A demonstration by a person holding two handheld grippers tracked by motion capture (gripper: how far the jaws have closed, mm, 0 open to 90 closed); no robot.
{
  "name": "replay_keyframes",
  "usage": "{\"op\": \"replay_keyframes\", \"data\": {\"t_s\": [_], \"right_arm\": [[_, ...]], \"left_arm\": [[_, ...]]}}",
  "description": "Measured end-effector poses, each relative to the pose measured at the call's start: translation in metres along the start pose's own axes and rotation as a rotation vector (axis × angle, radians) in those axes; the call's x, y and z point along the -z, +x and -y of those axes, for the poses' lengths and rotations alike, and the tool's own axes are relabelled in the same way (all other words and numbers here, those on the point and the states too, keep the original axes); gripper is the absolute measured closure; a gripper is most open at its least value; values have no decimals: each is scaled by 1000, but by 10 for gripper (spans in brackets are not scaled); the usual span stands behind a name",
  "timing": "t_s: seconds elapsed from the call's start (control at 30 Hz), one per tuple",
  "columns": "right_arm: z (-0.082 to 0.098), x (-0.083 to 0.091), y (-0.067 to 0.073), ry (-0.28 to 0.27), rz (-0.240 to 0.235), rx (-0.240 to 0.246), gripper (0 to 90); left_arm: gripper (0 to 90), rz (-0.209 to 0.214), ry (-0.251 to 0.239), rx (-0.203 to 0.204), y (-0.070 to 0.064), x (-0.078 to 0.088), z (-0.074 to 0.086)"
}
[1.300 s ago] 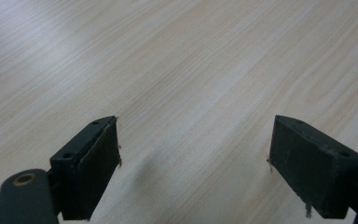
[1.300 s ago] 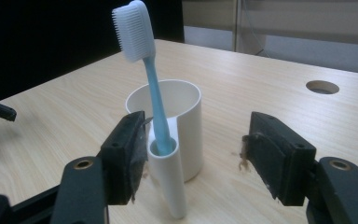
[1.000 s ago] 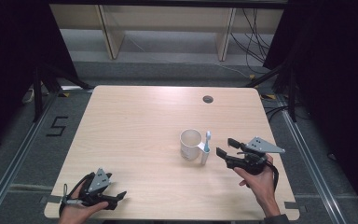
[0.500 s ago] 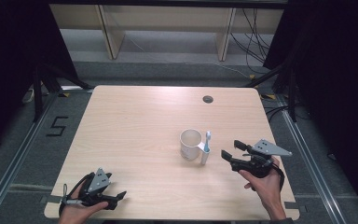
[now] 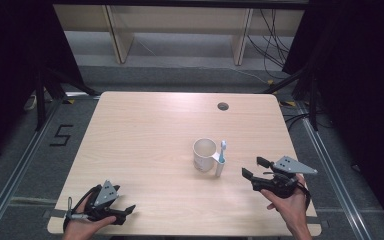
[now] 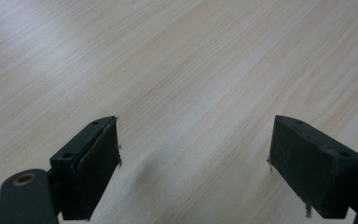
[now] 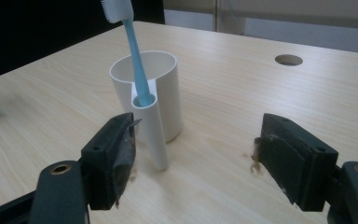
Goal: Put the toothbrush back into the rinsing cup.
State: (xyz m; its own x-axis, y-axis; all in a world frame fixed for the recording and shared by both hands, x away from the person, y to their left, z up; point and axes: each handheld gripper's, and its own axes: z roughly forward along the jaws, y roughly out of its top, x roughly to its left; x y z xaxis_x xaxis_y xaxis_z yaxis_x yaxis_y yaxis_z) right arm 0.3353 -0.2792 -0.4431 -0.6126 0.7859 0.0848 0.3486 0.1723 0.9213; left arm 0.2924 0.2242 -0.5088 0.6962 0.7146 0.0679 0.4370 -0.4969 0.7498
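The tabletop (image 5: 145, 140) is carrying a white cup (image 5: 204, 154) right of centre, a blue toothbrush (image 5: 222, 151) standing upright in its side tube. The right tongs (image 5: 254, 167) are hovering nearby, gaping, empty. The left tongs (image 5: 126, 211) are lying gaping at the near-left edge.

We see the counter (image 5: 145, 145) evenly lit from above, dark surroundings, soft glare far left in the left gripper view, near jaws blurred.
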Motion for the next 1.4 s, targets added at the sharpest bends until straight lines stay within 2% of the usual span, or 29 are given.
{"op": "replay_keyframes", "data": {"t_s": [0.03,0.1,0.13,0.2,0.23,0.27,0.3,0.37,0.43,0.5,0.57,0.6,0.63,0.7,0.73,0.77,0.83,0.93,1.0,1.03,1.07,1.1,1.13,1.2,1.23,1.27,1.33,1.37,1.4], "right_arm": [[1,1,2,12,-5,-17,280],[2,2,1,16,0,5,278],[4,2,3,17,-5,-21,276],[6,4,3,34,0,-6,269],[9,3,6,30,1,-31,268],[9,3,6,30,1,-31,268],[11,5,7,53,-1,-17,268],[13,5,8,55,1,-22,268],[17,6,9,78,8,4,268],[19,5,10,72,2,-10,268],[21,6,12,89,2,-26,268],[22,6,11,91,6,7,268],[24,6,14,97,-1,-20,268],[25,6,14,109,1,12,268],[27,6,18,114,-5,-26,267],[27,6,16,116,-10,3,268],[29,6,19,121,-9,-12,266],[30,7,20,132,-9,7,263],[31,9,22,146,-14,-5,262],[32,10,24,156,-16,-13,261],[33,10,24,153,-7,10,260],[33,10,24,153,-7,10,260],[35,11,26,170,-11,1,257],[37,11,26,184,-17,20,256],[38,11,29,211,-21,-10,256],[39,11,27,201,-17,32,256],[41,12,30,234,-26,-2,255],[41,12,30,234,-26,-2,255],[43,13,29,241,-23,28,253]], "left_arm": [[153,1,1,0,0,0,0],[153,0,1,-1,0,0,0],[153,0,2,-1,0,0,0],[153,0,2,-1,0,0,0],[153,0,1,0,0,0,0],[153,0,1,0,0,0,0],[153,-1,9,-9,1,0,0],[153,-1,11,-11,1,0,0],[153,-1,12,-4,0,1,0],[153,-1,12,-3,0,0,0],[153,-1,21,-14,1,1,0],[153,-2,21,-15,1,1,-1],[153,-1,22,-15,1,1,-1],[153,-1,23,-14,1,1,0],[153,-2,22,-12,1,1,-1],[153,-1,22,-15,1,1,-1],[153,-1,26,-15,1,1,-1],[153,-1,22,-15,1,1,-1],[153,-2,13,-11,0,0,0],[153,-6,24,-16,1,1,-1],[154,-1,24,-17,1,1,-1],[153,-1,24,-17,1,1,-1],[153,-1,15,-13,0,0,0],[153,-3,17,-12,0,0,0],[153,-1,16,-11,0,0,0],[153,-1,16,-14,0,1,0],[153,-2,15,-13,0,0,0],[153,-2,15,-13,0,0,0],[153,-2,15,-13,0,0,0]]}}
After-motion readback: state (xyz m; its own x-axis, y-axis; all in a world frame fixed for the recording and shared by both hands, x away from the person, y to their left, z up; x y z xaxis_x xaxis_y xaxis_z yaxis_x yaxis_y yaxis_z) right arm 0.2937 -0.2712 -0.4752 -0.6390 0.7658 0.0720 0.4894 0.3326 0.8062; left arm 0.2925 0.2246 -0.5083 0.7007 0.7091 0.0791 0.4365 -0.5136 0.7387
